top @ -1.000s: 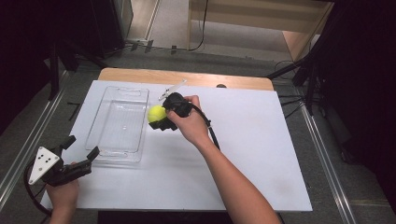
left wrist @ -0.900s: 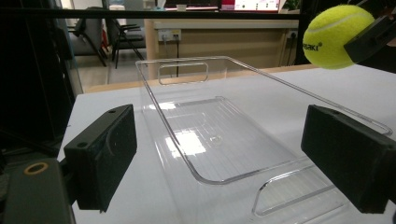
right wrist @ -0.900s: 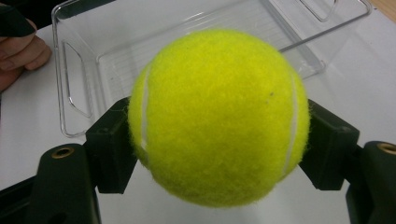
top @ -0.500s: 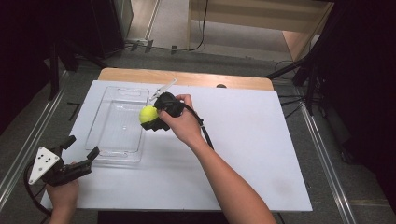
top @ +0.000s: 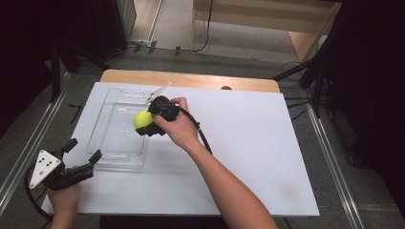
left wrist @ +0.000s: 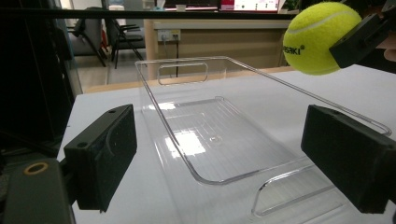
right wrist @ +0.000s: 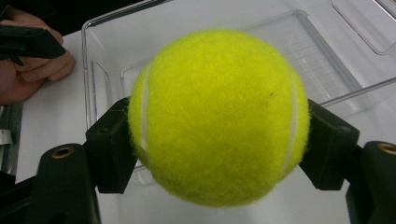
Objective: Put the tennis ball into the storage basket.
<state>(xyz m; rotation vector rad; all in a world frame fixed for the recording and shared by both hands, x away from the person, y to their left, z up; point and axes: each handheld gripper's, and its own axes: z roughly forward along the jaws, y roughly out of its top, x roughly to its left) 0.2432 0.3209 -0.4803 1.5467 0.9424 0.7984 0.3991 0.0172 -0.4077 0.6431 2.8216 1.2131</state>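
A yellow tennis ball (top: 142, 119) (right wrist: 217, 116) (left wrist: 320, 37) is clamped between the jaws of my right gripper (top: 146, 123) (right wrist: 219, 149), which is shut on it. It hangs over the right rim of a clear plastic tray (top: 106, 139) (left wrist: 215, 135) (right wrist: 327, 56) lying on the white table top (top: 248, 143). My left gripper (top: 82, 151) (left wrist: 233, 163) rests at the table's near left corner, open with nothing between its jaws, pointing at the tray's near end.
The white board lies on a wooden table whose far edge (top: 191, 78) shows behind the tray. The right gripper's cable (top: 203, 138) trails along the forearm. Metal rails (top: 19, 157) run down both sides, and dark stands and cables sit on the floor beyond.
My right gripper has carried the ball leftward from beside the tray to over its right rim. The left gripper has stayed where it was.
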